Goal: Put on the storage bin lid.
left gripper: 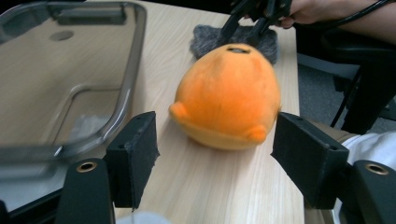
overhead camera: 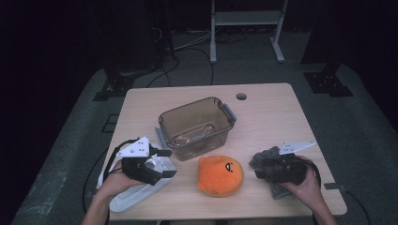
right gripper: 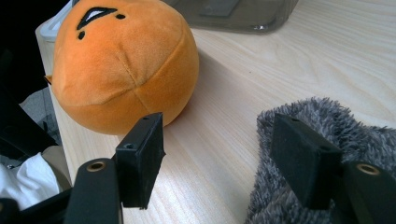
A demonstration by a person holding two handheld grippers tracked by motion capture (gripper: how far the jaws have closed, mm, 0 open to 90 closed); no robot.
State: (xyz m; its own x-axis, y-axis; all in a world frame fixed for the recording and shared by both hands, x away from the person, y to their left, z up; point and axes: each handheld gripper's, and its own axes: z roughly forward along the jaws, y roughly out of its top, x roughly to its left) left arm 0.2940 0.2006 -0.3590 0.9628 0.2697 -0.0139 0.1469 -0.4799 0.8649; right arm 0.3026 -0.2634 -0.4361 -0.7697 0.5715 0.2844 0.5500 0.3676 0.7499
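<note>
Orange plush toy (overhead camera: 220, 175) lies on the table (overhead camera: 272, 117), near the front edge and roughly midway between the two side edges. It is round, with a small black face marking on its upper right side in the high view.

Left gripper (overhead camera: 162, 161) is positioned near the front left corner, above a white lid (overhead camera: 129, 194) that rests flat on the table at that corner. In the left gripper view the jaws stand apart with nothing between them; the plush toy sits beyond the pads, clear of both. No earlier state is assessed.

Right gripper (overhead camera: 259, 168) is positioned near the front right corner, over a grey furry cloth (overhead camera: 267, 157). In the right gripper view the jaws are spread wide: one pad stands over the bare wood just beside the plush toy, the other stands over the cloth. Whether that pad touches the cloth cannot be told. No grip is visible.

Clear plastic bin (overhead camera: 197, 125) stands upright at the centre of the table, behind the plush toy and close to it, not touching.
</note>
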